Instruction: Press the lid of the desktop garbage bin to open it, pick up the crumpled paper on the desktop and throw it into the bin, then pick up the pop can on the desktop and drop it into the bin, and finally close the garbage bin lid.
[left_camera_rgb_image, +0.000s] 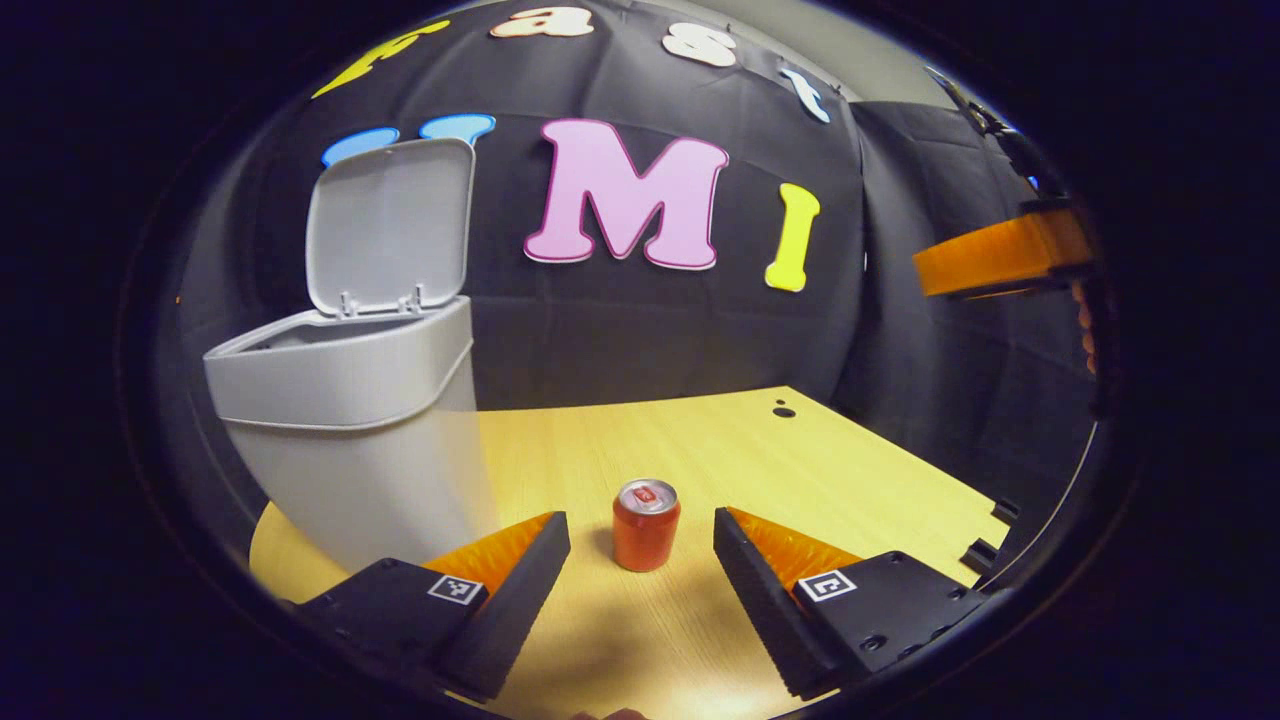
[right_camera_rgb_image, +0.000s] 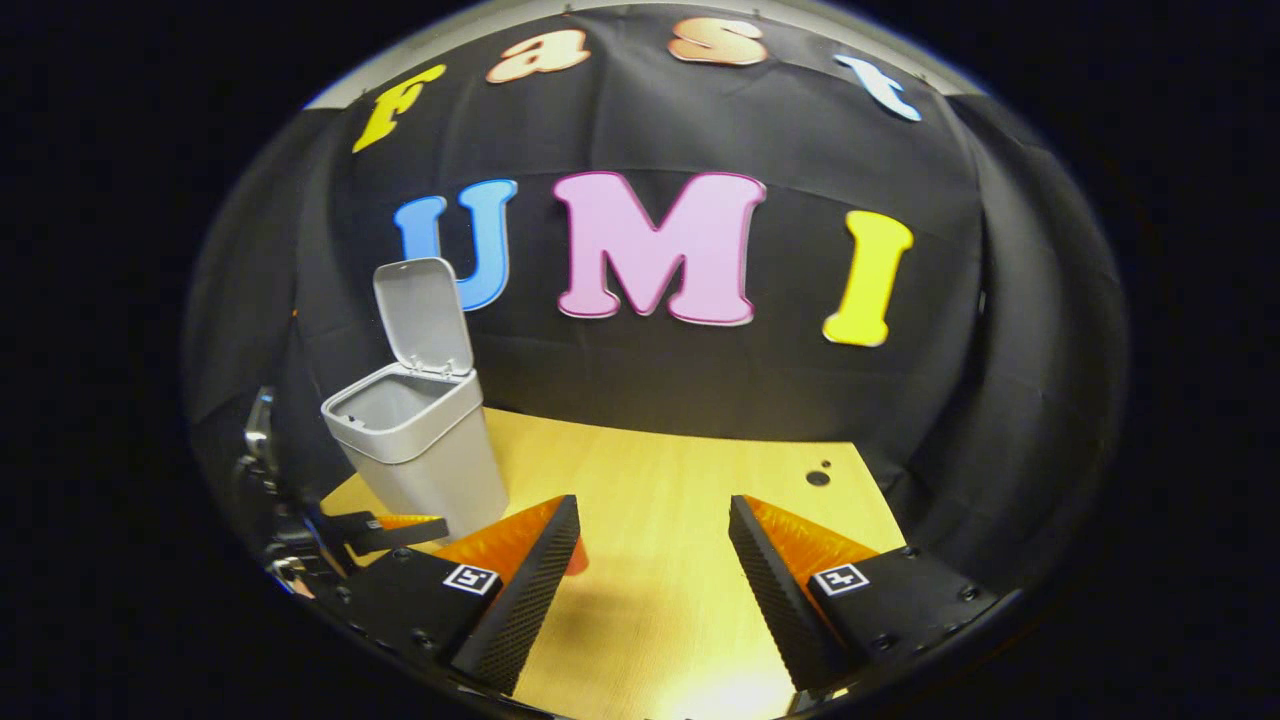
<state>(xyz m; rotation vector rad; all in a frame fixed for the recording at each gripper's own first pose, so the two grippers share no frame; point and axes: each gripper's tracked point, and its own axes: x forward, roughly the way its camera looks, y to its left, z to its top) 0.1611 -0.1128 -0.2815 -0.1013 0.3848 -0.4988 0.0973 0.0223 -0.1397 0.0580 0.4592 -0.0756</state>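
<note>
Advance the left tool (left_camera_rgb_image: 640, 545), spread wide, around the upright pop can (left_camera_rgb_image: 646, 524) mid-tabletop (left_camera_rgb_image: 800, 460), grip its middle, then lift toward the open bin (left_camera_rgb_image: 350, 400) far left; right tool (right_camera_rgb_image: 655, 560) released

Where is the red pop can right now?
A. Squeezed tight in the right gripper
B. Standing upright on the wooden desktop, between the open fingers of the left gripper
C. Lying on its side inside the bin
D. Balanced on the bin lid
B: in the left gripper view the pop can stands upright on the desktop, untouched, ahead of the open left gripper.
</note>
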